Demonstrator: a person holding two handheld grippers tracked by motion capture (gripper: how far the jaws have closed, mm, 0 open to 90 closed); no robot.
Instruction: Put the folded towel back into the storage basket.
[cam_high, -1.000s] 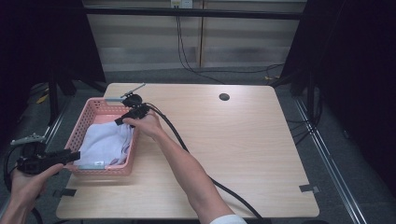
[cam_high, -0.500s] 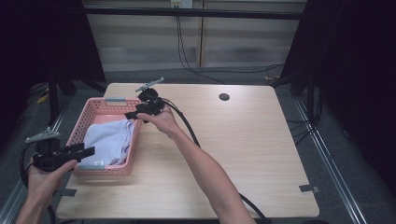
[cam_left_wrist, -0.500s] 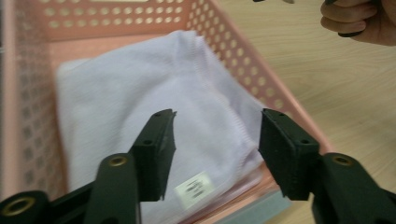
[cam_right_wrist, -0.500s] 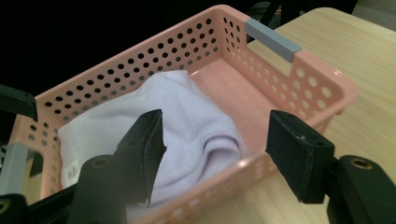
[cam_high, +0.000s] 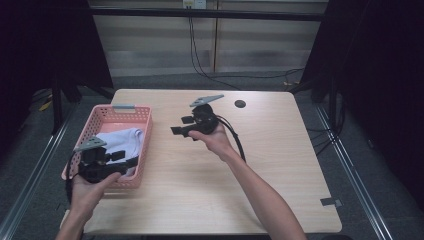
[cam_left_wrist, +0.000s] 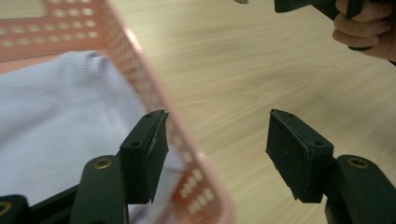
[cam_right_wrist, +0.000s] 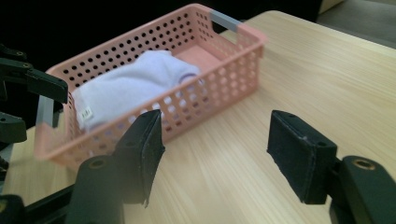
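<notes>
We take the pink perforated plastic basket on the pale wooden table as our landmark. Inside it lies a folded pale lavender cloth, resting on the basket floor towards the near half; in the right gripper view the cloth shows a small label at one end, and the basket stands just beyond the jaws.

Our left gripper hangs over the basket's near right corner. In the left gripper view the left gripper has its jaws wide apart and they have just been opening; they straddle the basket's right wall, one jaw over the cloth and the other over bare table. Nothing is pinched between the pads.

Our right gripper is held above the table, well to the right of the basket, pointing back towards it. Its jaws also stand apart with nothing between them, as the right gripper shows in its own view.
</notes>
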